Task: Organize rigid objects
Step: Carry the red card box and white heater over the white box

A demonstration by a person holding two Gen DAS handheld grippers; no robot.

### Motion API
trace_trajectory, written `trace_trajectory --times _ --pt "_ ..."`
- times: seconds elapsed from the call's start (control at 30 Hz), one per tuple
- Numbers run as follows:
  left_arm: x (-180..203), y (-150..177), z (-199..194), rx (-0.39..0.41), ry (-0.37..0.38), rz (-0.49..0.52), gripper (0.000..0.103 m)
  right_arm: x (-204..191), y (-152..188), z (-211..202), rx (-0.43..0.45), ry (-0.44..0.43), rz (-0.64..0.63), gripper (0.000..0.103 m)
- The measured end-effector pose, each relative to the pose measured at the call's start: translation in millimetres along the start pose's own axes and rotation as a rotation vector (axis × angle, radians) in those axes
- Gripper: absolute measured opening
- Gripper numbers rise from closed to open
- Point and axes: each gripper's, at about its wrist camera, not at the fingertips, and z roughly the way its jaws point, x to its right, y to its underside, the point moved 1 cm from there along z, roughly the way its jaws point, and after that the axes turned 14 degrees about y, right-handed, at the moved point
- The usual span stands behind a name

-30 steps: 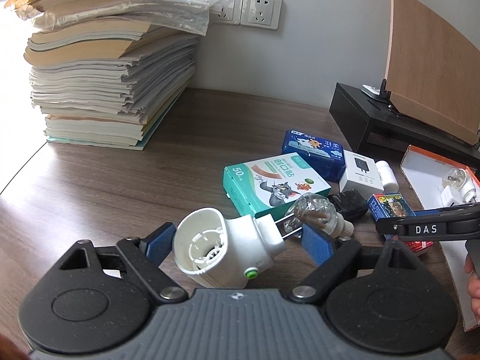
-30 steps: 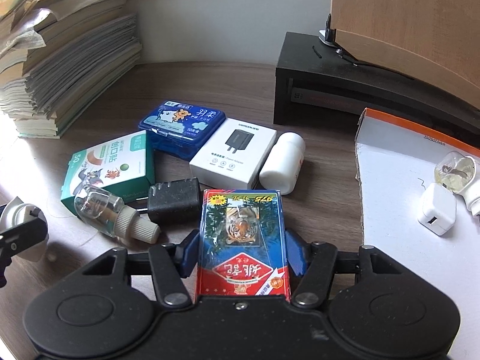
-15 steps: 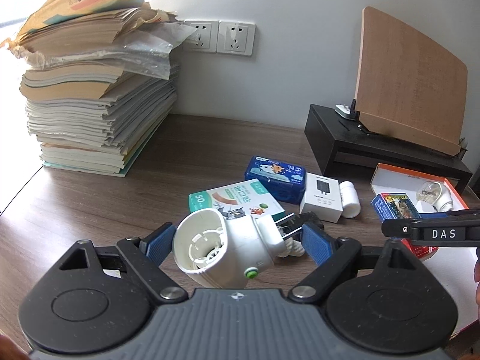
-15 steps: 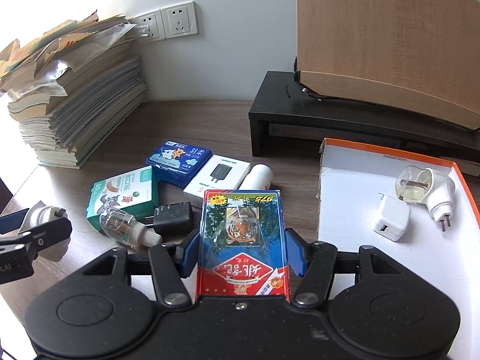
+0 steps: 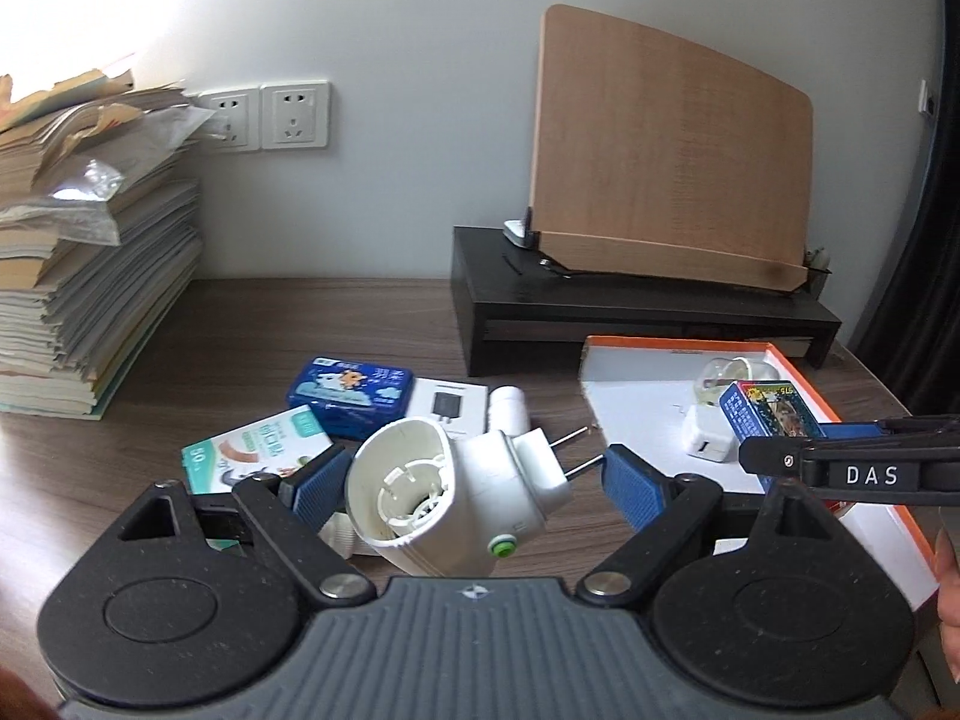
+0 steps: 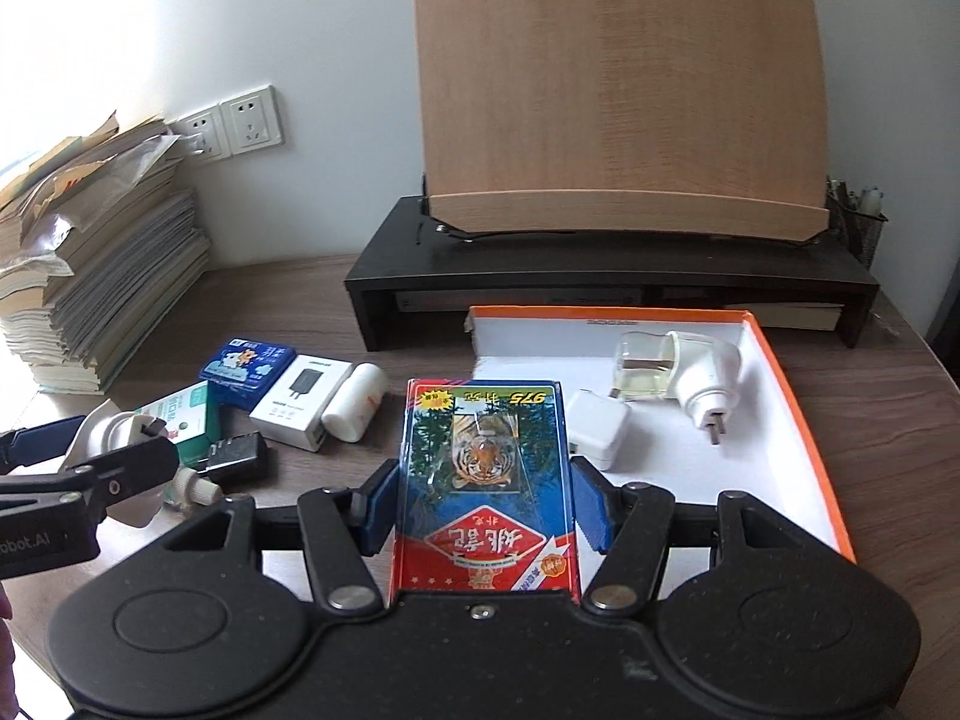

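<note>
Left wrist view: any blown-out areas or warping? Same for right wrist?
Left wrist view: top-left wall above the paper stack is blown out; fisheye bows the wooden board; the white plug-in unit between the left tongs stays sharp. Right wrist view: left wall overexposed; card box in the right tongs is readable.

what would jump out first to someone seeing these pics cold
Probably the playing-card box with a tiger on it, clamped in the right gripper at the near left edge of the orange-rimmed white tray. Next, the white plug-in device in the left gripper, its two prongs pointing right. Behind both, a big curved wooden board stands on a black riser against the wall.
</note>
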Motion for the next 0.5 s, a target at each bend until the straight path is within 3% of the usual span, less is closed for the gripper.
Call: trace_trajectory --times 0.5 --pt "79.3 -8.5 46.8 -0.027 0.136 0.093 0.092 90.4 9.3 -15.2 0.012 0.115 0.103 0.071"
